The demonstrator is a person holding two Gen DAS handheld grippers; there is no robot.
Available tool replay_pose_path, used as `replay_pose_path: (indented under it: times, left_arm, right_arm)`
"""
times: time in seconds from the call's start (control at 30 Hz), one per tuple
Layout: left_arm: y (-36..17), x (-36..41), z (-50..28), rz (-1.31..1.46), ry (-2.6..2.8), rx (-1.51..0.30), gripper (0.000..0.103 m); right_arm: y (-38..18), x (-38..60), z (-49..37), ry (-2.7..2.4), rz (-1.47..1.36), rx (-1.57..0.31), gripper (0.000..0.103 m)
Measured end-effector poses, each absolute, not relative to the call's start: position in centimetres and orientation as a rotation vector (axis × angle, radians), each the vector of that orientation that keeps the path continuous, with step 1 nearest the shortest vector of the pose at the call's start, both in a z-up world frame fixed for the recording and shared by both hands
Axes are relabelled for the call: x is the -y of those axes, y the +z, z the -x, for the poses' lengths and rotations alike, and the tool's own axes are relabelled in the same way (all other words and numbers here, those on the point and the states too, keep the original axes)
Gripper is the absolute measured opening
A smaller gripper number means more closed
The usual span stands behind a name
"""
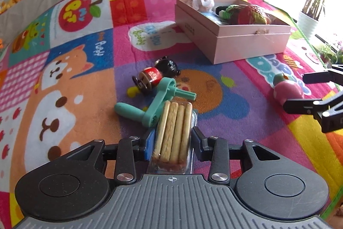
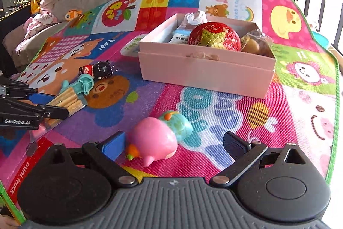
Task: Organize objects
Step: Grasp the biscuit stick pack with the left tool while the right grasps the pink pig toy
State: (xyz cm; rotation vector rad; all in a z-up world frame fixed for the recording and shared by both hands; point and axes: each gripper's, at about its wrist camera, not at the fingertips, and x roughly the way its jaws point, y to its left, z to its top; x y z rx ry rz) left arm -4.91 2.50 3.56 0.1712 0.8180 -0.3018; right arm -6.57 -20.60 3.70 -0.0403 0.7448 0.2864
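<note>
My left gripper (image 1: 171, 138) is shut on a clear pack of biscuit sticks (image 1: 174, 132), low over the play mat; it also shows in the right wrist view (image 2: 66, 100). A teal crank handle (image 1: 154, 104) and a small black-and-red doll (image 1: 158, 74) lie just beyond the pack. My right gripper (image 2: 173, 143) is open, its fingers on either side of a pink and teal squishy toy (image 2: 158, 138) on the mat; the toy (image 1: 287, 89) also shows in the left wrist view. A pink open box (image 2: 205, 70) holding a red woven ball (image 2: 214, 35) and wrapped items stands behind.
A colourful cartoon play mat (image 1: 64, 100) covers the surface. The box (image 1: 246, 44) sits at the far right in the left view. A sofa with plush toys (image 2: 49, 3) lies at the back left. A potted plant (image 1: 310, 20) stands right. A red "mini truck" package (image 2: 21, 175) lies near left.
</note>
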Motion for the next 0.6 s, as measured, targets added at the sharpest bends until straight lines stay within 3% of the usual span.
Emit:
replay_pose_path:
  times: [0.27, 0.43, 0.6]
  left_arm:
    - [3.4, -3.0, 4.9, -0.110, -0.293, -0.818, 0.043]
    - [3.5, -3.0, 6.7, -0.097, -0.305, -0.792, 0.037]
    - [4.0, -2.7, 8.3, -0.088, -0.358, -0.784, 0.036]
  right_arm:
    - [3.5, 19.9, 6.7, 0.313, 0.060, -0.758, 0.089]
    - [3.7, 19.5, 7.0, 0.359, 0.075, -0.780, 0.051]
    - [5.8, 21.4, 8.3, 0.378, 0.039, -0.740, 0.046]
